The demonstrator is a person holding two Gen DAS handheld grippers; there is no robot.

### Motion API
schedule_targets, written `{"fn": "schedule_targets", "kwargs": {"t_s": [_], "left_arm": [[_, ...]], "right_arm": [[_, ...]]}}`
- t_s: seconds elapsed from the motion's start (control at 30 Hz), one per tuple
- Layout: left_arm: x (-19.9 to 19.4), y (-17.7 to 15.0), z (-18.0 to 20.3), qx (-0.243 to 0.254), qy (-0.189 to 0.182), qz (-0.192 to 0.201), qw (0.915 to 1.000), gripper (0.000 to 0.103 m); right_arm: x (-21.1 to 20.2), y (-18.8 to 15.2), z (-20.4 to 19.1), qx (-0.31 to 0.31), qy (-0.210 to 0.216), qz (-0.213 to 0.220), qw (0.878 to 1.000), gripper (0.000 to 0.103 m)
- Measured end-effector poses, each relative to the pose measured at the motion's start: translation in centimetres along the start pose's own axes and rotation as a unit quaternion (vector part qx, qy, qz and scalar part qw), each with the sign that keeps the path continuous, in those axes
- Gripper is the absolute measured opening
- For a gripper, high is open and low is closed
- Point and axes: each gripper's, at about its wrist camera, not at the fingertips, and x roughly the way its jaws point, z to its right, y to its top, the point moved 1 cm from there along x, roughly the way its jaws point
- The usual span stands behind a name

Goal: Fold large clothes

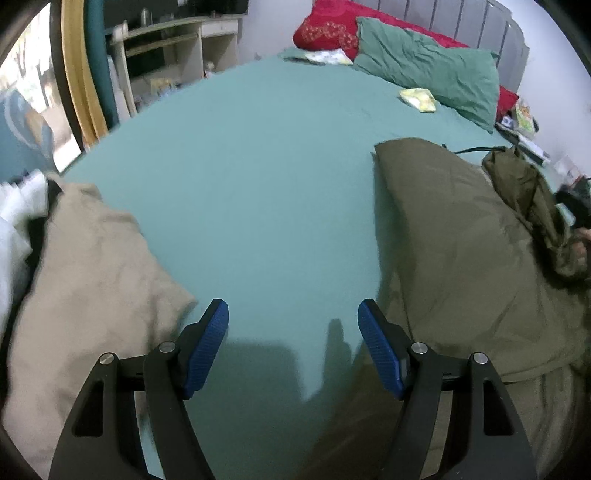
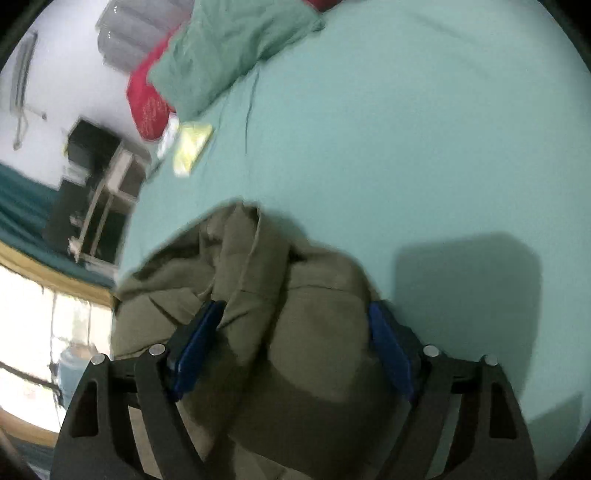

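Note:
A large olive-green garment (image 1: 454,243) lies partly folded on the teal bed sheet (image 1: 258,184), right of my left gripper (image 1: 293,310). The left gripper is open and empty above bare sheet. A beige garment (image 1: 92,280) lies to its left. In the right wrist view a bunched part of the olive garment (image 2: 295,317) fills the space between the blue pads (image 2: 207,332) of my right gripper (image 2: 297,310), whose jaws stand wide apart; the cloth is lifted off the sheet (image 2: 406,129).
A green pillow (image 1: 428,74) and a red pillow (image 1: 332,26) lie at the headboard, with a small yellow packet (image 1: 419,99) near them. White cloth (image 1: 14,221) sits at the far left. Shelves (image 1: 173,48) stand beyond the bed.

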Motion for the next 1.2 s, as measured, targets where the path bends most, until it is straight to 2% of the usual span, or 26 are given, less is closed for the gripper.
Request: {"fn": "schedule_targets", "kwargs": {"t_s": [0.03, 0.07, 0.1, 0.2, 0.23, 0.27, 0.3, 0.33, 0.4, 0.43, 0.5, 0.57, 0.67, 0.73, 0.83, 0.87, 0.9, 0.93, 0.97, 1.0, 1.03, 1.07, 1.1, 1.13, 1.17, 1.2], "left_arm": [[0.1, 0.0, -0.2, -0.013, -0.016, -0.006, 0.9998, 0.076], [0.1, -0.1, -0.1, -0.017, -0.021, -0.008, 0.9996, 0.076], [0.0, -0.1, 0.0, -0.016, -0.021, -0.006, 0.9996, 0.076], [-0.6, 0.1, 0.6, -0.002, -0.019, 0.007, 0.9998, 0.076], [-0.8, 0.1, 0.7, -0.002, -0.019, 0.009, 0.9998, 0.076], [-1.0, 0.1, 0.7, -0.005, -0.020, 0.008, 0.9997, 0.076], [-1.1, 0.1, 0.6, -0.010, -0.023, 0.008, 0.9997, 0.076], [-1.2, 0.1, 0.5, -0.014, -0.027, 0.007, 0.9995, 0.076], [-1.5, 0.2, 0.6, -0.013, -0.030, 0.004, 0.9994, 0.076], [-1.8, 0.2, 0.6, -0.013, -0.033, 0.004, 0.9994, 0.076], [-2.5, 0.4, 0.3, -0.020, -0.045, 0.007, 0.9987, 0.076], [-3.1, 0.6, 0.2, -0.024, -0.058, 0.009, 0.9980, 0.076], [-3.8, 0.7, 0.1, -0.021, -0.061, 0.015, 0.9978, 0.076], [-4.3, 0.6, -0.3, -0.019, -0.060, 0.016, 0.9979, 0.076], [-4.8, 0.4, -0.9, -0.021, -0.064, 0.012, 0.9976, 0.076], [-5.0, 0.3, -1.2, -0.022, -0.066, 0.012, 0.9975, 0.076], [-5.1, 0.2, -1.3, -0.023, -0.066, 0.012, 0.9974, 0.076], [-5.2, 0.1, -1.3, -0.025, -0.065, 0.011, 0.9975, 0.076], [-5.4, 0.0, -1.4, -0.024, -0.067, 0.008, 0.9974, 0.076], [-5.5, -0.1, -1.5, -0.023, -0.070, 0.008, 0.9972, 0.076], [-5.7, -0.2, -1.5, -0.020, -0.072, 0.007, 0.9972, 0.076], [-5.8, -0.2, -1.7, -0.018, -0.072, 0.006, 0.9972, 0.076], [-5.9, -0.3, -1.8, -0.016, -0.073, 0.005, 0.9972, 0.076], [-6.0, -0.4, -2.0, -0.015, -0.075, 0.004, 0.9971, 0.076], [-5.9, -0.4, -2.0, -0.013, -0.078, 0.001, 0.9969, 0.076], [-5.9, -0.3, -2.1, -0.012, -0.079, -0.001, 0.9968, 0.076]], "right_arm": [[-0.1, 0.2, -0.8, -0.020, -0.006, 0.008, 1.000, 0.073], [0.0, 0.3, -1.9, -0.038, 0.003, 0.010, 0.999, 0.022], [-0.2, -0.1, -2.9, -0.059, 0.002, 0.011, 0.998, 0.012], [-2.3, -1.0, -7.8, -0.163, -0.042, 0.061, 0.984, 0.010], [-3.5, -1.1, -9.6, -0.195, -0.067, 0.087, 0.975, 0.010], [-5.2, -1.4, -11.7, -0.230, -0.095, 0.127, 0.960, 0.010], [-6.9, -1.5, -13.8, -0.263, -0.131, 0.170, 0.940, 0.010], [-8.5, -2.0, -16.0, -0.307, -0.180, 0.208, 0.911, 0.010], [-11.3, -3.6, -21.0, -0.400, -0.260, 0.276, 0.834, 0.010], [-12.1, -4.8, -23.3, -0.447, -0.297, 0.301, 0.789, 0.010], [-13.2, -8.7, -26.9, -0.552, -0.339, 0.341, 0.682, 0.010], [-12.8, -13.4, -28.8, -0.645, -0.346, 0.340, 0.591, 0.010], [-11.8, -21.3, -28.1, -0.733, -0.311, 0.298, 0.526, 0.010], [-10.9, -26.0, -26.7, -0.767, -0.286, 0.270, 0.507, 0.010], [-9.7, -32.3, -24.1, -0.786, -0.252, 0.208, 0.525, 0.010], [-9.2, -34.2, -23.1, -0.788, -0.235, 0.178, 0.541, 0.010], [-8.8, -35.7, -22.1, -0.791, -0.226, 0.152, 0.548, 0.010], [-8.5, -37.3, -20.9, -0.794, -0.226, 0.131, 0.548, 0.010], [-8.3, -38.9, -19.6, -0.793, -0.224, 0.105, 0.557, 0.011], [-8.2, -39.6, -18.5, -0.787, -0.223, 0.081, 0.570, 0.013], [-8.2, -40.0, -17.4, -0.774, -0.229, 0.064, 0.586, 0.016], [-8.5, -40.1, -16.4, -0.757, -0.238, 0.051, 0.606, 0.024], [-8.9, -40.0, -15.6, -0.737, -0.245, 0.037, 0.629, 0.040], [-9.5, -39.9, -15.1, -0.718, -0.248, 0.031, 0.649, 0.046], [-10.8, -39.4, -14.4, -0.684, -0.249, 0.028, 0.685, 0.056], [-11.9, -38.6, -13.9, -0.653, -0.241, 0.029, 0.717, 0.059]]}}
